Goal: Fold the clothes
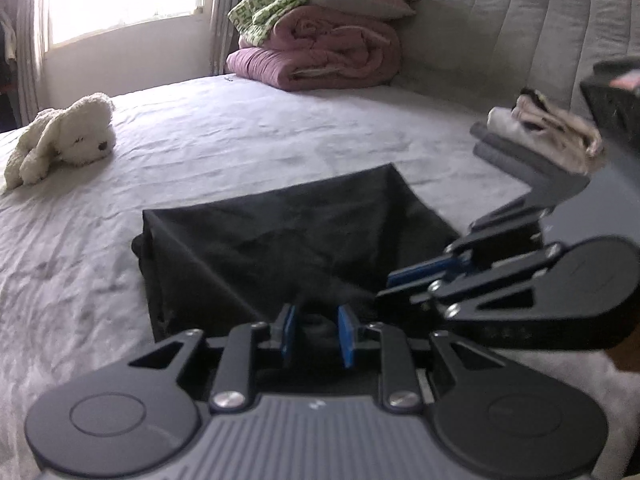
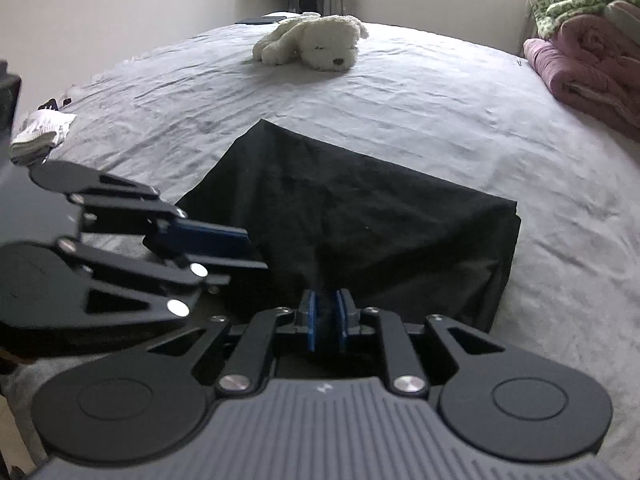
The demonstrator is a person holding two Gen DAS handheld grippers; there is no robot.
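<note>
The black garment [image 1: 296,236] lies folded on the bed [image 1: 240,128]; its near edge is pinched by left gripper [image 1: 316,332] and right gripper [image 2: 325,318].

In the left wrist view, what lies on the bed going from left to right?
Plush dog → black garment → stack of folded clothes. The pile of pink and green bedding sits farther back, so its place in the order is unclear.

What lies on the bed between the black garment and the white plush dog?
Only bare grey sheet lies between the black garment and the plush dog, in both wrist views.
</note>
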